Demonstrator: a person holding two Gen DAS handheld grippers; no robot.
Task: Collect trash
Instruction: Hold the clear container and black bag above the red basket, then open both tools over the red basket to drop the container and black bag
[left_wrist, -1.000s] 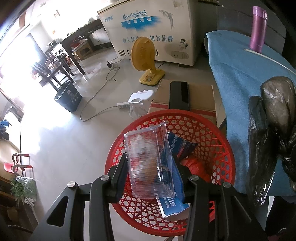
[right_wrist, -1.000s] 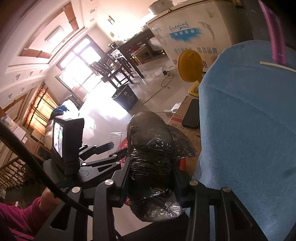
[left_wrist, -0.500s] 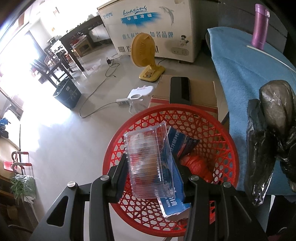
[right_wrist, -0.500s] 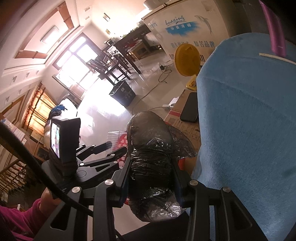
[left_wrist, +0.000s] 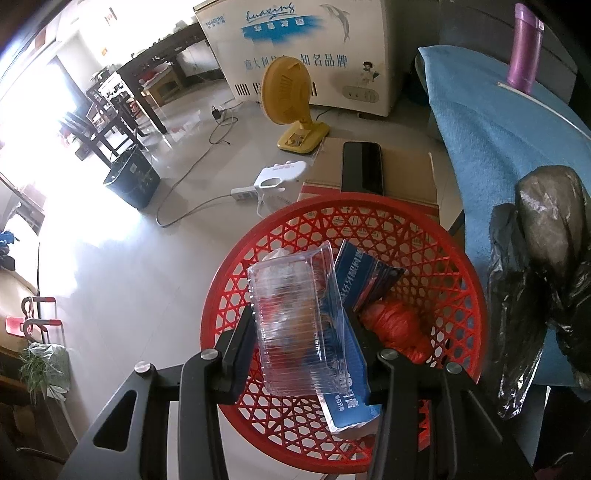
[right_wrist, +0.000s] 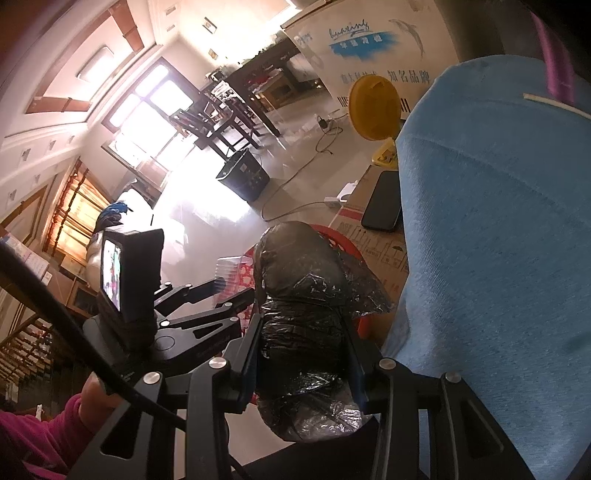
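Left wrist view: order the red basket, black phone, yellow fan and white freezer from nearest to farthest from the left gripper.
1. red basket, directly beneath the left gripper.
2. black phone, on the cardboard box just beyond.
3. yellow fan, on the floor farther back.
4. white freezer, behind the fan.

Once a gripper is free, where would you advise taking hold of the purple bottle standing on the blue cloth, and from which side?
I would grip the purple bottle around its straight cylindrical body, below the cap, coming in level from the near side. It stands upright at the far end of the blue cloth, so its sides are exposed. A white rod lies just in front, so I would stay above it.
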